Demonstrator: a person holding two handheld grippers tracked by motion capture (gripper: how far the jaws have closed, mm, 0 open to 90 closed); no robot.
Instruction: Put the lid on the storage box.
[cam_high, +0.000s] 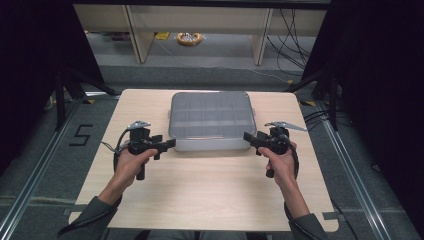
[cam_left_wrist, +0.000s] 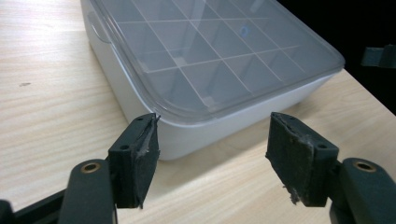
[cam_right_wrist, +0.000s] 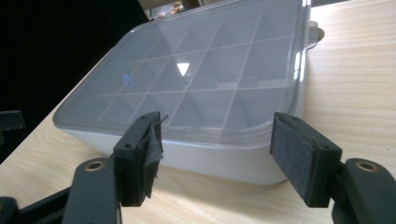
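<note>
A shallow grey box (cam_high: 211, 120) with a clear lid lies on the far half of the light wooden table (cam_high: 200, 195). Through the lid I can see a grid of compartments. My left gripper (cam_high: 170, 144) sits at the box's near left corner and points right toward it. My right gripper (cam_high: 248, 137) sits at the near right corner and points left. In the left gripper view the gripper (cam_left_wrist: 212, 154) stands open, with the corner of the box (cam_left_wrist: 210, 60) just beyond its pads. In the right gripper view the gripper (cam_right_wrist: 215, 149) is open too, a little short of the box (cam_right_wrist: 201, 79).
The near half of the table is bare wood, with both of the person's forearms over it. Beyond the far edge, pale shelf legs stand on the floor beside a yellow ring-shaped thing (cam_high: 189, 38) and loose cables (cam_high: 292, 45). Dark curtains hang at both sides.
</note>
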